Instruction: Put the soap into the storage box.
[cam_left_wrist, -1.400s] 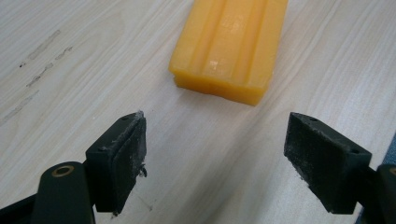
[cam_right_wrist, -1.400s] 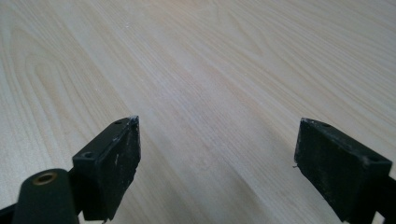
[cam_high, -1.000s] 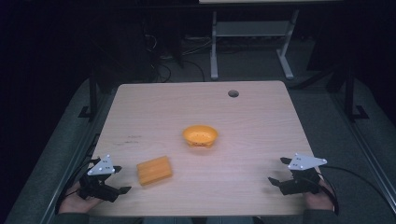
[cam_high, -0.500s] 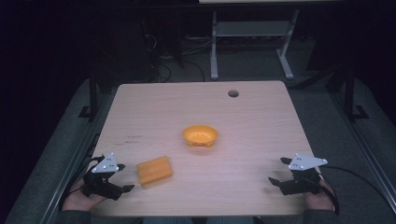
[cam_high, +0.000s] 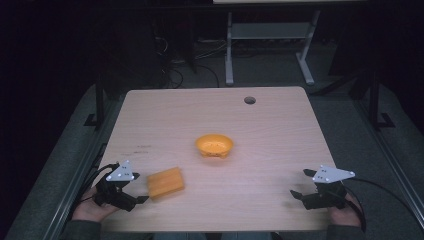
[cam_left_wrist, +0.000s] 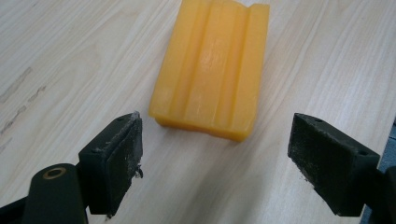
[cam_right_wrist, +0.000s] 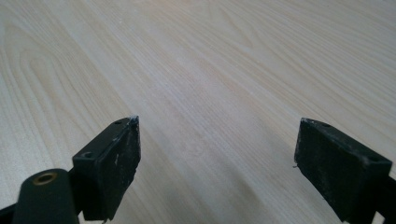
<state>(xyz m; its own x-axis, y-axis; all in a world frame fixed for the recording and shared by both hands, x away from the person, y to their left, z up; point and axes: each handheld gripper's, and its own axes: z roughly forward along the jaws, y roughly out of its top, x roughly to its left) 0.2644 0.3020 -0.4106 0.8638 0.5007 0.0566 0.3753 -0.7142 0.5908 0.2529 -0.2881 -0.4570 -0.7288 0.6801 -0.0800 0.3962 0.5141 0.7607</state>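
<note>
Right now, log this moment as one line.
left gripper: open, facing sponge, not touching | right gripper: open over bare table | bowl: mid-table

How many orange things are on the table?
2: an orange block near the front left, just ahead of the open left gripper, and an orange bowl at the table's middle.

Right gripper: two black jaws rising from the bottom edge, set wide apart, nothing between them. Pads scuffed, flecked with pale dust. Table: pale wood, grain running diagonally, bare beneath the jaws.
</note>
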